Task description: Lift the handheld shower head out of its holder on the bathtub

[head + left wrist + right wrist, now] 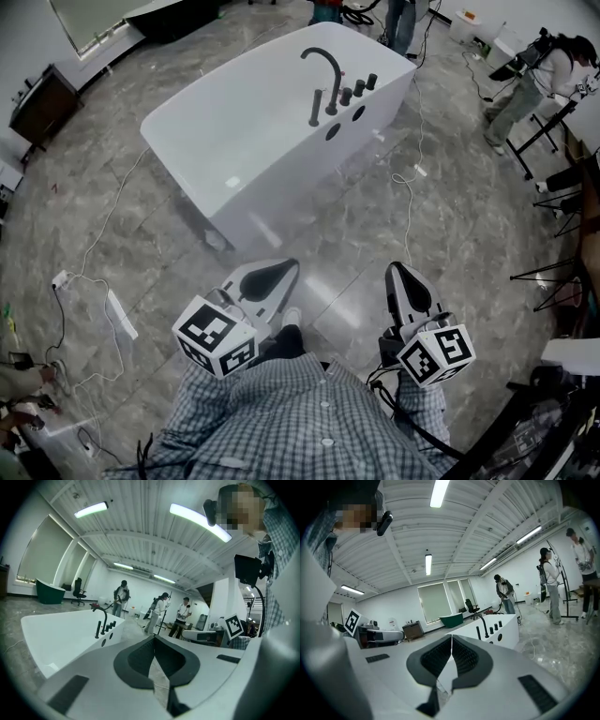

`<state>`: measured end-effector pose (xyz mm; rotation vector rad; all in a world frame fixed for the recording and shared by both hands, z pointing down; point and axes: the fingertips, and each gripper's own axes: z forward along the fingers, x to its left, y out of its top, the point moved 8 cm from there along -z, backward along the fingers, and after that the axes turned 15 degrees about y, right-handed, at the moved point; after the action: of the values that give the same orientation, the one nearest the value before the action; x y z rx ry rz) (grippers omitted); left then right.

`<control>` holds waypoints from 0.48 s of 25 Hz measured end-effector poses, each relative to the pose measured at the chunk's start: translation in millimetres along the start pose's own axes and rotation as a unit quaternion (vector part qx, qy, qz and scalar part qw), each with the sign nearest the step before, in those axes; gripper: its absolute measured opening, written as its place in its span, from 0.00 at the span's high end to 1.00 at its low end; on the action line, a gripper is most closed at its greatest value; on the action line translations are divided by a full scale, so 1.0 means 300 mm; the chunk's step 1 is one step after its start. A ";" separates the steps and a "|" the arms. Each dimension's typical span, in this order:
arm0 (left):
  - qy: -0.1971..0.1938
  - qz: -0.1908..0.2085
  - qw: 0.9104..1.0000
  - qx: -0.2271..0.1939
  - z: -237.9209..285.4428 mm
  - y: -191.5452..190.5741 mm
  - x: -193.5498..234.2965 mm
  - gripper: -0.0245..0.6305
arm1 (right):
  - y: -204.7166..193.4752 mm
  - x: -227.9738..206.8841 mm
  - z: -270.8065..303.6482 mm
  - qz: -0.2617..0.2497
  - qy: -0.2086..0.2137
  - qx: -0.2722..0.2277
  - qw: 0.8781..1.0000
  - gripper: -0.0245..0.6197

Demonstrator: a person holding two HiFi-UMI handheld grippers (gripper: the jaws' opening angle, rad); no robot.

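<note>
Grey floor (450, 225) — left gripper (289, 267), right gripper (399, 270) seemingly level, jaws shut.

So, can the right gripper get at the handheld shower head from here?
Probably not yet. The right gripper is shut and sits well short of the bathtub, with open floor between it and the handheld shower head. Nothing blocks the way; the person must step closer.

Floor (375, 234) before the bathtub (234, 141) is open, crossed only by loose cables (410, 178). On the rim, the curved spout (325, 58) and knobs (359, 87) crowd the shower head (315, 108).
</note>
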<state>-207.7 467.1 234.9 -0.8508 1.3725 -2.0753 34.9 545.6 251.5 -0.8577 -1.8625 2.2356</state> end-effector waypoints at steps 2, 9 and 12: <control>-0.004 0.003 1.000 0.002 0.038 0.023 0.045 0.96 | 0.012 -0.021 0.050 -0.006 -0.003 0.005 1.000 0.93; -0.010 0.001 1.000 -0.006 0.148 0.099 0.214 0.96 | 0.056 -0.088 0.209 -0.012 -0.034 0.007 0.999 0.93; -0.010 -0.003 1.000 -0.010 0.194 0.115 0.277 0.96 | 0.071 -0.121 0.276 -0.013 -0.037 0.005 0.999 0.93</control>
<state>-218.7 360.7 238.3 -0.8816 1.3832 -2.0559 31.1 452.7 251.7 -0.7543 -1.8797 2.2899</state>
